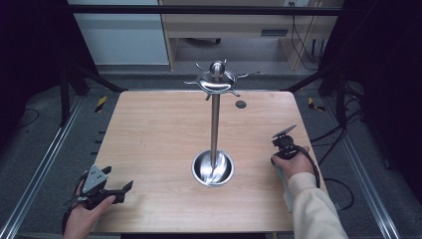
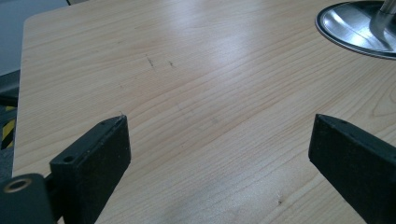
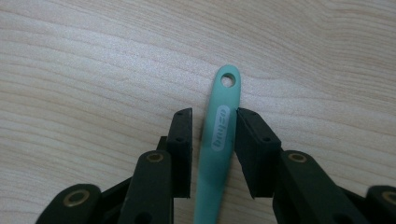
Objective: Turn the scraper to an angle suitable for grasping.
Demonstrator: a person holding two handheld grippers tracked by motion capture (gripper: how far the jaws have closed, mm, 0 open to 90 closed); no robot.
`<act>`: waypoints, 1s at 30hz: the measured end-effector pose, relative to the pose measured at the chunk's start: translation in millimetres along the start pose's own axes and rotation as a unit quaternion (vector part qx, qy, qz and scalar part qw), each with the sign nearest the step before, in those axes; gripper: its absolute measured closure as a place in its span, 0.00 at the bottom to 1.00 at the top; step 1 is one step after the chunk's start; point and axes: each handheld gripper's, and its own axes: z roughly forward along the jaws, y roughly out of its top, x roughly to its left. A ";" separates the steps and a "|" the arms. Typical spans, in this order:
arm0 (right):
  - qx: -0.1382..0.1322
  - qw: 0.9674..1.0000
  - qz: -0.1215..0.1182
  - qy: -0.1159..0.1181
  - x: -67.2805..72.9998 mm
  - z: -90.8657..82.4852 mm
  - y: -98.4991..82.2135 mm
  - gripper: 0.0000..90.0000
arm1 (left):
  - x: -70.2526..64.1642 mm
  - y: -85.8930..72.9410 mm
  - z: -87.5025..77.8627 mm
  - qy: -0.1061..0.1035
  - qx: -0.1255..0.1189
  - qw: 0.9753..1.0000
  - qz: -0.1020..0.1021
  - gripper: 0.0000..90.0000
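Item: mint-green utensil handle (image 3: 219,135), hang-hole at its tip, lower centre of the right gripper view, flat on the wooden surface (image 3: 93,70). Right claw (image 3: 214,122) narrow, straddling it; right pad touching, left pad just clear. Left claw (image 2: 219,140) wide, empty. Advice: centre the handle, close squarely below the hole.

Matt wooden table (image 1: 149,134), shiny metal stand (image 1: 215,124), smooth plastic handle (image 3: 219,135)
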 end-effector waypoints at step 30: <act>0.005 1.000 0.010 -0.011 1.0 4.3 -1.6 0.80 | -1.5 0.1 0.9 -0.003 0.001 1.000 0.004 0.06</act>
